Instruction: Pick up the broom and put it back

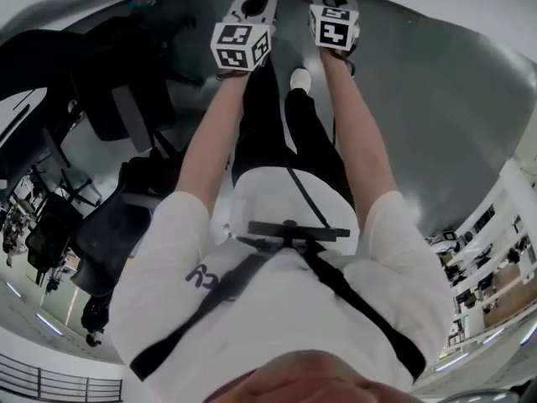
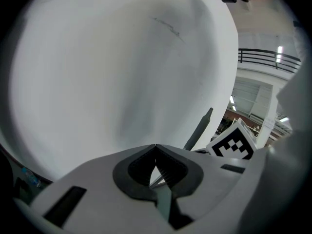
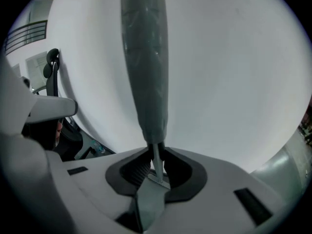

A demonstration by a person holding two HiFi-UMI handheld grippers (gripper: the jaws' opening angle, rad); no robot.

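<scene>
In the right gripper view the broom's grey handle grip (image 3: 144, 57) stands straight up from my right gripper (image 3: 156, 150). Its jaws are shut on the thin metal shaft (image 3: 156, 161) just below that grip. The handle's tip (image 2: 200, 128) also shows in the left gripper view, beside the right gripper's marker cube (image 2: 234, 144). My left gripper (image 2: 155, 146) has its jaw tips touching; a thin pale strip shows in the hollow behind them, and I cannot tell what it is. In the head view both grippers, left (image 1: 243, 36) and right (image 1: 334, 19), reach forward side by side; the broom is hidden there.
A white wall (image 2: 122, 72) fills both gripper views close ahead. Black office chairs (image 1: 117, 91) stand on the grey floor (image 1: 436, 116) to the left. The person's legs and shoe (image 1: 299, 79) are below the grippers. A railing (image 2: 268, 57) shows far right.
</scene>
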